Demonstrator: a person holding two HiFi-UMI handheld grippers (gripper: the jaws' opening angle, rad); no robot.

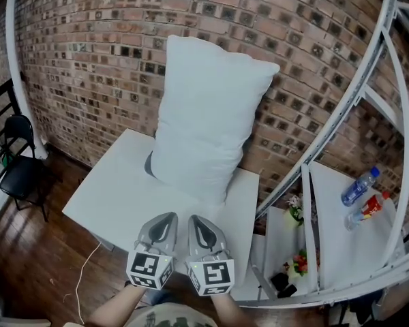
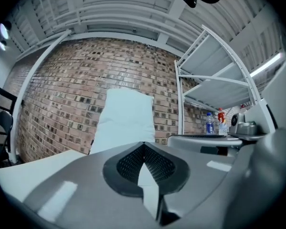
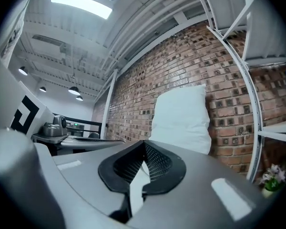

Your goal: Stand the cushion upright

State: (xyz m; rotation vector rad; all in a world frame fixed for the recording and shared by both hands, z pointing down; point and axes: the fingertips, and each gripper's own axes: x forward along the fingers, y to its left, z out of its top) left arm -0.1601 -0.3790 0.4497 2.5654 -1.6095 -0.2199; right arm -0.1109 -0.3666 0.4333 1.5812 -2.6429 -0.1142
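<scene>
A white cushion stands upright on the white table, leaning back against the brick wall. It also shows in the left gripper view as the cushion and in the right gripper view as the cushion, well ahead of both grippers. My left gripper and right gripper sit side by side over the table's near edge, short of the cushion and apart from it. Both are shut, jaws meeting with nothing between them.
A white metal shelf rack stands to the right, carrying two bottles and small flowers. A black chair is at far left on the wooden floor. A cable hangs below the table.
</scene>
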